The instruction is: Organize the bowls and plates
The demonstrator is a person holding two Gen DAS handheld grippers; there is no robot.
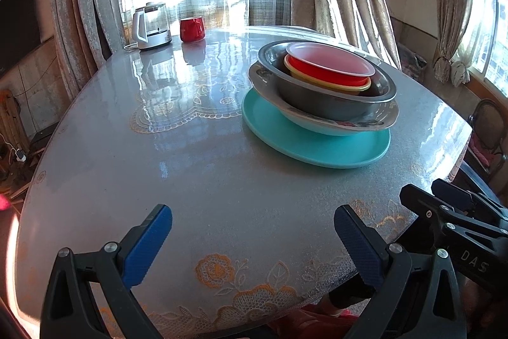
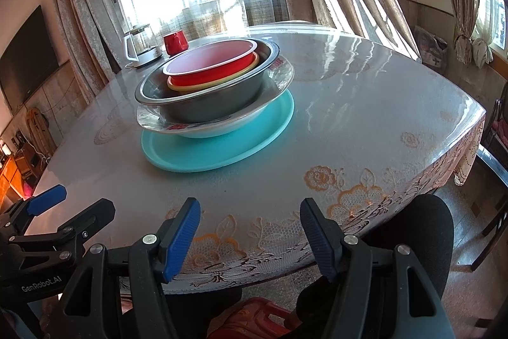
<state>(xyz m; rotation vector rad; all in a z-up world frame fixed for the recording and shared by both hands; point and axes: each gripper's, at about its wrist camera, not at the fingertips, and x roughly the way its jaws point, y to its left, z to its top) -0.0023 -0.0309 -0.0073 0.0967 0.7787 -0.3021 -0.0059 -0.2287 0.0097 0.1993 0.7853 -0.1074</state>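
One stack stands on the table: a teal plate [image 1: 317,148] [image 2: 222,148] at the bottom, a white patterned deep plate [image 1: 333,124] [image 2: 216,127] on it, then a steel bowl [image 1: 327,104] [image 2: 206,107], a yellow bowl [image 1: 336,84] [image 2: 203,86] and a red bowl [image 1: 330,65] [image 2: 212,65] with a pale inside on top. My left gripper [image 1: 254,234] is open and empty over the near table edge, well short of the stack. My right gripper [image 2: 250,227] is open and empty at the near edge; it also shows in the left wrist view [image 1: 444,199].
A glass kettle [image 1: 149,26] [image 2: 139,48] and a red mug [image 1: 192,29] [image 2: 175,43] stand at the table's far side near the curtained window. The round table [image 1: 158,164] has a glossy cover over lace cloth. A chair [image 1: 489,135] stands at the right.
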